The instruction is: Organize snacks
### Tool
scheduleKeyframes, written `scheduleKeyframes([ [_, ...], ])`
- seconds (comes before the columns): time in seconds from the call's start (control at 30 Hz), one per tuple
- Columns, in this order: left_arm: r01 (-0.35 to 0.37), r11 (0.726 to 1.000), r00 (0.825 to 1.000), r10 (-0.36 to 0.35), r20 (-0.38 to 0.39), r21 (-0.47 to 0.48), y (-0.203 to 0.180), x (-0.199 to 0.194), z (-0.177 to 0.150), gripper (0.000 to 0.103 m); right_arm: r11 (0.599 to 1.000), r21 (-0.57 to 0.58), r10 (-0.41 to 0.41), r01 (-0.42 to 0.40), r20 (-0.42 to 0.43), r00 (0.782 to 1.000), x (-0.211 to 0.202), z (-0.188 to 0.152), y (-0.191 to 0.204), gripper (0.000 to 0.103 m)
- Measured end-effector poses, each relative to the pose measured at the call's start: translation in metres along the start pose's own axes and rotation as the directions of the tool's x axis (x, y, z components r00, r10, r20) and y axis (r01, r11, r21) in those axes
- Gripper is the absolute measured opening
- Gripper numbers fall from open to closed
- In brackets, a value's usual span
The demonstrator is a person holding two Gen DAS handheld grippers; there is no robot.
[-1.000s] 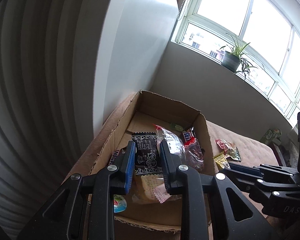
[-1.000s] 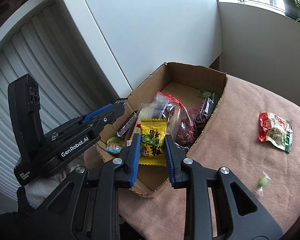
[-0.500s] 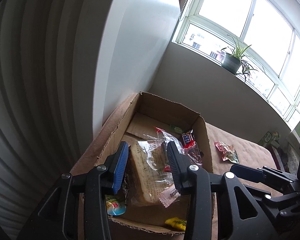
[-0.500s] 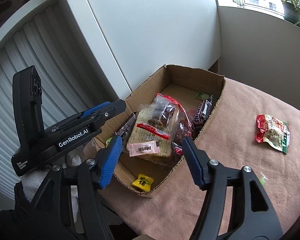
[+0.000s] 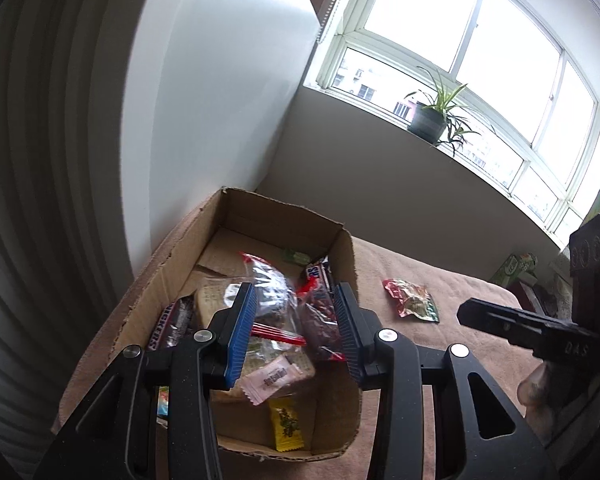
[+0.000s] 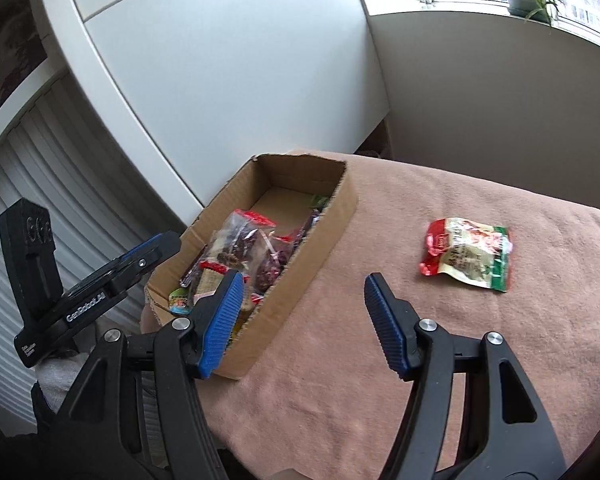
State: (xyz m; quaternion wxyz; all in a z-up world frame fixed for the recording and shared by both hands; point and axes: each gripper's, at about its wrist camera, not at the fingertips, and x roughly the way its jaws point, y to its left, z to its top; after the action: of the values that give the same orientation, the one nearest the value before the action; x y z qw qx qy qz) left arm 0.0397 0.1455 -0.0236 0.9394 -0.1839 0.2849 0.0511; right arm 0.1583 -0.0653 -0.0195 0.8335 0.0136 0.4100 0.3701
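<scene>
An open cardboard box holds several snacks: a clear bag with a red strip, a Snickers bar, a pink wrapper and a yellow packet. My left gripper hangs open over the box's near half, with nothing between its pads. My right gripper stands open and empty, its left pad over the box's near corner and its right pad above the cloth. A red, white and green packet lies alone on the cloth to the right of the box.
A pinkish-brown cloth covers the table. The box sits at its left edge beside a white cabinet and slatted shutters. A potted plant stands on the window sill. Green boxes sit at the far right.
Both grippers opened. The left let go of a black packet and the right let go of the yellow packet, which now lies in the box. The right gripper moved right, off the box.
</scene>
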Motion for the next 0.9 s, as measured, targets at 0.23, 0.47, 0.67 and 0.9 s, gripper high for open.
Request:
scheduleKeyframes([
  [0.23,0.084,0.995,0.996,-0.082,-0.038,0.056,-0.042,0.002,-0.014,0.039,0.998,0.053,-0.037,0.038,-0.021,0.999,-0.011,0.022,-0.057,0.065],
  [0.47,0.159,0.980,0.982,-0.145,-0.121,0.117,-0.087,0.015,-0.034,0.039,0.998,0.022,-0.061,0.064,-0.104,0.993,0.010,0.043,-0.087,0.043],
  [0.67,0.180,0.973,0.973,-0.154,-0.170,0.145,-0.107,0.026,-0.044,0.039,0.989,-0.119,-0.115,0.092,-0.207,0.971,0.056,0.060,-0.083,0.022],
  [0.9,0.174,0.975,0.965,-0.142,-0.222,0.134,-0.112,0.037,-0.052,0.039,0.959,-0.270,-0.174,0.089,-0.308,0.935,0.120,0.070,-0.070,0.020],
])
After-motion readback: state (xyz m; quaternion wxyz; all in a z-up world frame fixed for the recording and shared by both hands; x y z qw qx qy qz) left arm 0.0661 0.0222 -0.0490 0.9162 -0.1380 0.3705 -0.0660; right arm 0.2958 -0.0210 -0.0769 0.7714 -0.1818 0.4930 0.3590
